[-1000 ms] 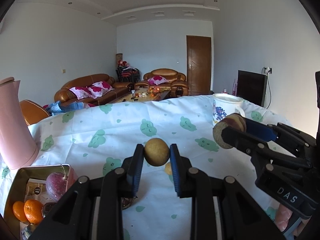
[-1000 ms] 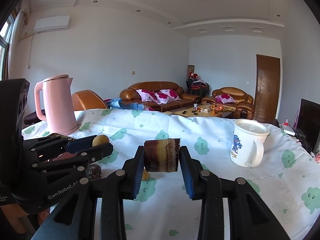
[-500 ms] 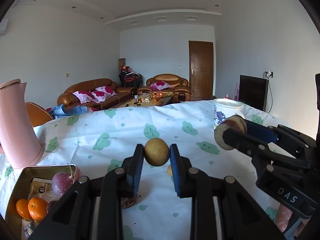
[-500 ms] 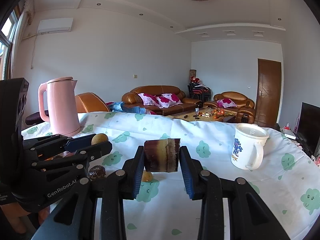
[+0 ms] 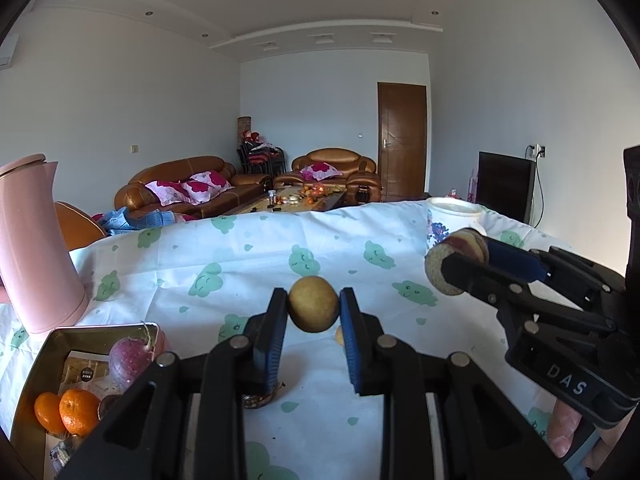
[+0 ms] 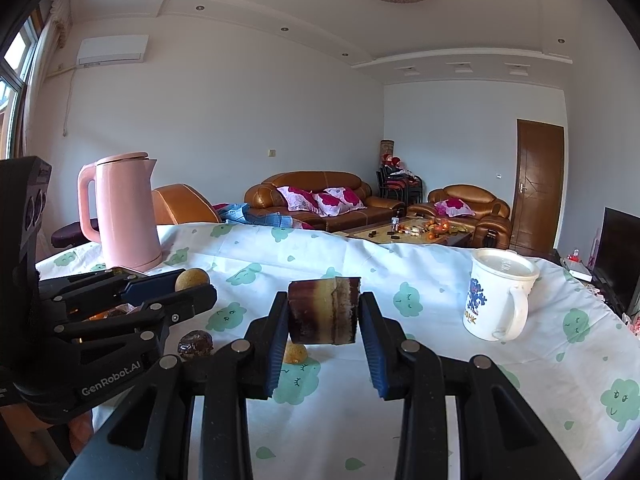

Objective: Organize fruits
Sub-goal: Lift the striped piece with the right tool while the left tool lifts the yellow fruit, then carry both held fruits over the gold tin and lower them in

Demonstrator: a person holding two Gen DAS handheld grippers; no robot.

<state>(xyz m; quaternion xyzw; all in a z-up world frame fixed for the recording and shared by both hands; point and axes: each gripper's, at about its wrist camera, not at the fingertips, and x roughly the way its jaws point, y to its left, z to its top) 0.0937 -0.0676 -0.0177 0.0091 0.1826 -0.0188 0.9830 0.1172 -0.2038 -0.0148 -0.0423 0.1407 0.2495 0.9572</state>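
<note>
My left gripper (image 5: 313, 309) is shut on a small round tan fruit (image 5: 313, 309), held above the tablecloth; it shows again at the left of the right wrist view as the tan fruit (image 6: 193, 279). My right gripper (image 6: 323, 312) is shut on a short brown-and-yellow cut sugarcane piece (image 6: 323, 312), also seen side-on as the sugarcane piece (image 5: 456, 261) in the left wrist view. A metal tray (image 5: 52, 344) at lower left holds two oranges (image 5: 68, 411) and a purple-red fruit (image 5: 128, 360). A small yellow fruit (image 6: 295, 353) and a dark wrinkled fruit (image 6: 195, 344) lie on the cloth.
A pink kettle (image 6: 124, 216) stands at the table's back left behind the tray. A white mug (image 6: 498, 296) sits at the right. The table wears a white cloth (image 5: 256, 256) with green cloud prints. A fingertip (image 5: 564, 428) shows under the right gripper's handle.
Both grippers keep their hold. The left wrist view has tilted slightly upward, showing more ceiling; the fruit and sugarcane stay in place between the pads.
</note>
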